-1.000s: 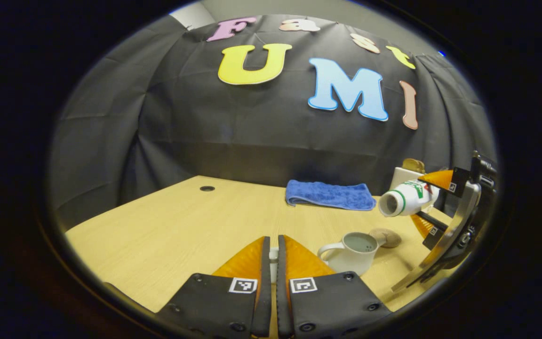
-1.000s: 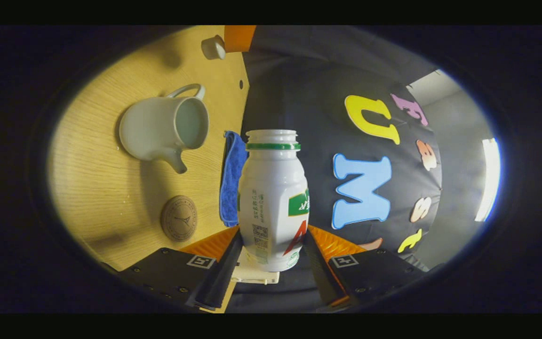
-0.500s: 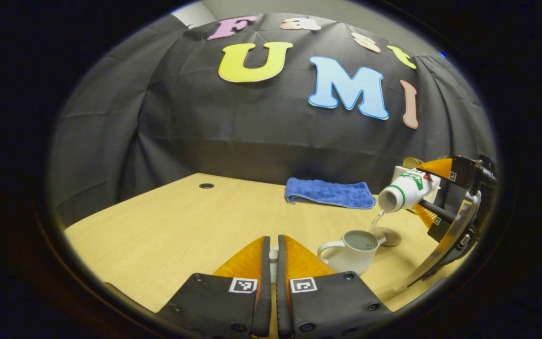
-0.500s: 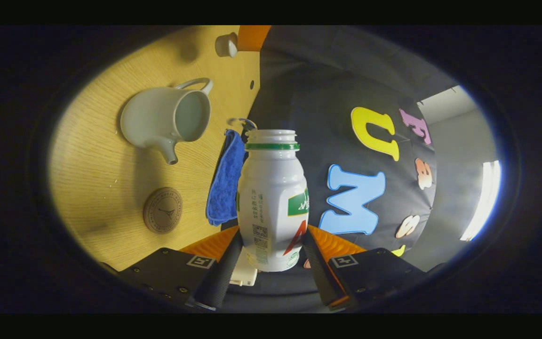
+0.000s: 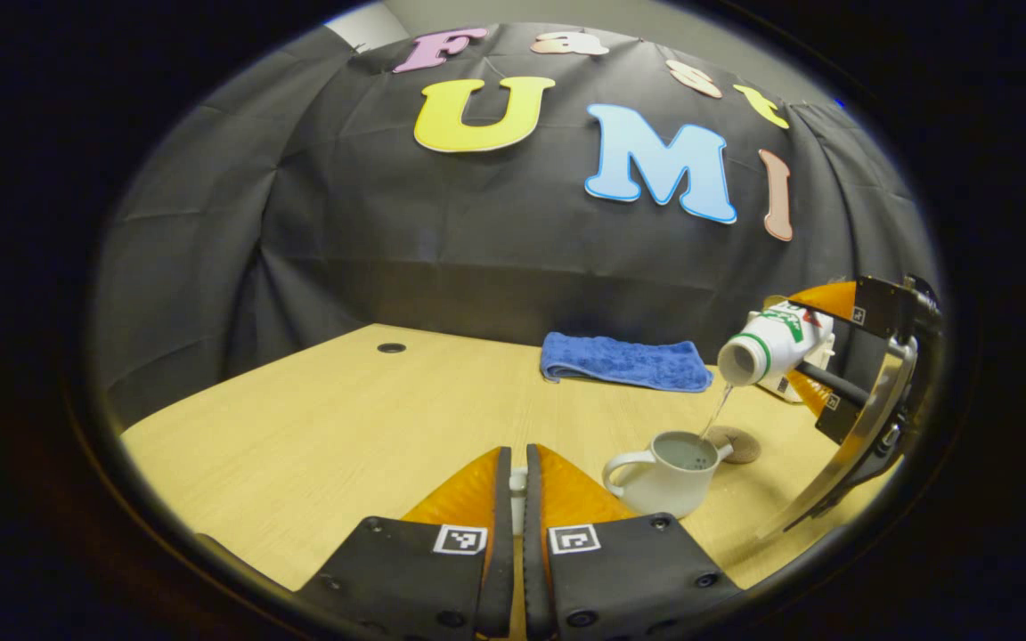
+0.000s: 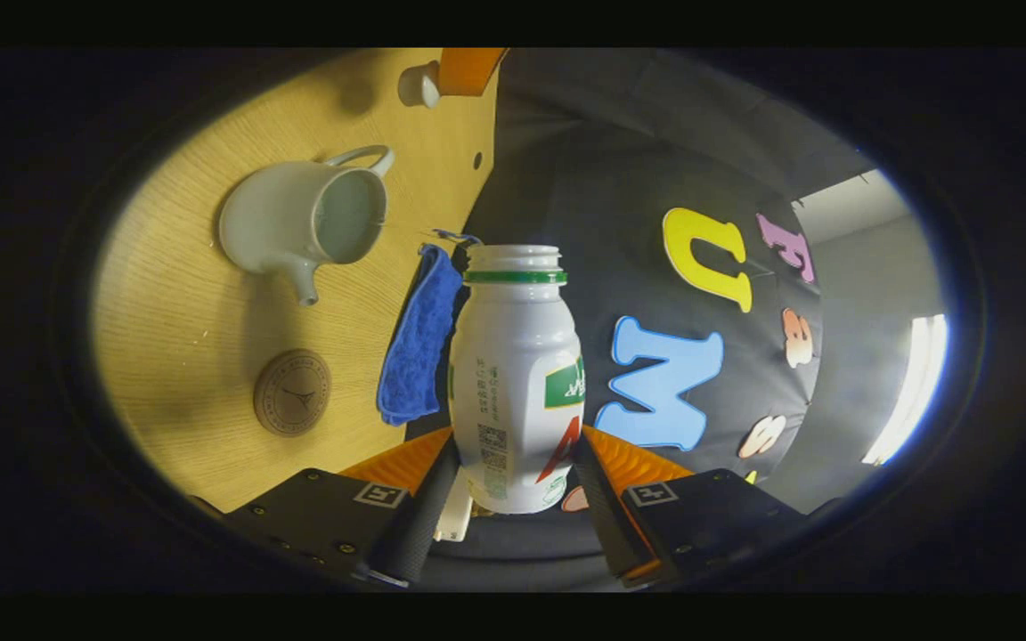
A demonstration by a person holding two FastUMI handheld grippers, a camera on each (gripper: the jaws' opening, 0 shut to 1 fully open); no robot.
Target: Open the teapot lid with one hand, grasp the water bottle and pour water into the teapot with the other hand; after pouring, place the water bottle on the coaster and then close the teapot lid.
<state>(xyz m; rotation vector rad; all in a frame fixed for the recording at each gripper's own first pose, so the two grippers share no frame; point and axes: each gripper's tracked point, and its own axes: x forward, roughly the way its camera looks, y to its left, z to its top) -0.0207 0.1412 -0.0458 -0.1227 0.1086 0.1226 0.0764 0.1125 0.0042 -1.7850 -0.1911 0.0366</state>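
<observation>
Count of things on and over the table

One white teapot (image 5: pixel 660 476), one water bottle (image 6: pixel 517 378), one round coaster (image 6: pixel 292 392), one blue cloth (image 5: pixel 624 361), one small lid (image 6: pixel 417 85), two grippers: left (image 5: pixel 513 476), right (image 6: pixel 516 458).

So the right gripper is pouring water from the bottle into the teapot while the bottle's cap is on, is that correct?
Not quite: the bottle has no cap. The right gripper view shows its bare threaded neck, and the left gripper view shows its open mouth. The rest holds: the right gripper holds it tilted, and water streams into the open teapot.
</observation>
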